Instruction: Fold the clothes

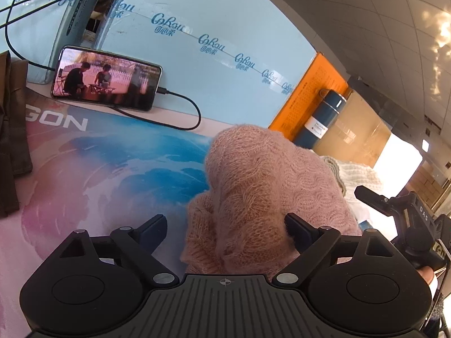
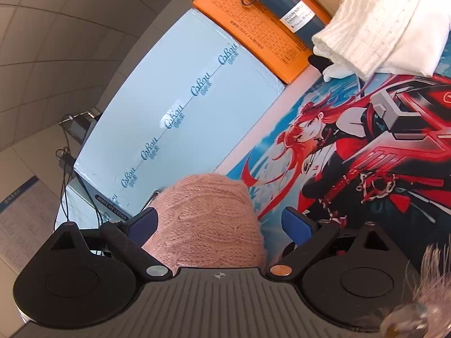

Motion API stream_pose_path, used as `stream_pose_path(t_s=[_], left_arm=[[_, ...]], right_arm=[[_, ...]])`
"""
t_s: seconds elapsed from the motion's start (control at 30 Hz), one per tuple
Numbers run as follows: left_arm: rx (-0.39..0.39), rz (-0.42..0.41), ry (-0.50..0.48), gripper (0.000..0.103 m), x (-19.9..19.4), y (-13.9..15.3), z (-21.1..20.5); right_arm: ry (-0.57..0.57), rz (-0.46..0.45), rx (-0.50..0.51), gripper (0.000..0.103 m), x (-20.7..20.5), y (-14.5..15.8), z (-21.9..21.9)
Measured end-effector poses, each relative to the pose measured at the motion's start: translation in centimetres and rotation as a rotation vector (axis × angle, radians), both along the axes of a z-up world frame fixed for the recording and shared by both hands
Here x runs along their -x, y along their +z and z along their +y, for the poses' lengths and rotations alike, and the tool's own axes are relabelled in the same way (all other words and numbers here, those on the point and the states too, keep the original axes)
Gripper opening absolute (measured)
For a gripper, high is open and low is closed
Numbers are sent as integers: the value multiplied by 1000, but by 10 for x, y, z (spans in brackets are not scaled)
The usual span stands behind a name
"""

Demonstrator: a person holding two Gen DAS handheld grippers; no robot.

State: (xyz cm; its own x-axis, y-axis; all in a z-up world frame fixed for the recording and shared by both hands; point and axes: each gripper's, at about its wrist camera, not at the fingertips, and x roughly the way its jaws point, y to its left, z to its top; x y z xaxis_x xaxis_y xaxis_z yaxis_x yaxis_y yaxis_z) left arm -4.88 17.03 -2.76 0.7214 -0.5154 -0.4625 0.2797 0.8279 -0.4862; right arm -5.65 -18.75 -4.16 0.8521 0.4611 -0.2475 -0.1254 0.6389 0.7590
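A fuzzy pink knitted sweater lies bunched on the printed desk mat. My left gripper is open, its jaws spread wide on both sides of the sweater's near fold, which lies between them unclamped. In the right wrist view the pink sweater fills the gap between the jaws of my right gripper, which are also spread wide; the left finger touches the knit, the right finger stands apart from it. The right gripper's body also shows in the left wrist view, at the right edge.
A phone playing video leans on a pale blue box, with its cable across the mat. A brown garment lies at the left. A folded white knit, a blue vacuum bottle and an orange box stand at the back right.
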Motion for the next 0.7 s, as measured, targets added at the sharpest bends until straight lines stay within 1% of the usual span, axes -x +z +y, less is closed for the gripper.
stream_pose_path(t_s=[0.07,0.17,0.23,0.27,0.3,0.33,0.37,0.4,0.43,0.47,0.5,0.53,0.6,0.63,0.7], left_arm=[[10,-3,-12,94,0,-1,-2],[19,0,-32,94,-1,-1,-5],[38,4,-59,94,-1,-2,-8],[49,7,-71,94,-1,-3,-10],[48,3,-73,94,0,-2,-13],[46,0,-75,94,1,-2,-15],[40,-8,-69,94,1,-2,-18],[37,-10,-44,93,3,-1,-19],[42,-8,-24,89,3,-2,-20],[47,-5,-5,84,4,-2,-21],[53,-3,14,70,4,-3,-22],[60,-10,17,59,6,-2,-24],[53,-39,19,51,11,2,-31],[49,-64,18,49,14,7,-37],[70,-105,-11,48,19,15,-47]], right_arm=[[44,2,28,95,-3,1,7],[67,11,93,94,-4,3,18],[83,16,117,91,-5,3,23],[93,17,125,89,-6,3,25],[98,19,132,81,-6,3,27],[92,26,145,77,-5,3,28],[85,33,159,71,-5,3,29],[79,33,164,68,-4,3,29],[75,27,166,66,-3,3,29],[72,21,167,60,-2,3,29],[68,9,172,55,0,4,30],[66,-1,178,53,2,5,30],[64,-25,187,44,6,8,31],[59,-39,189,42,10,10,29],[50,-79,181,40,20,16,22]])
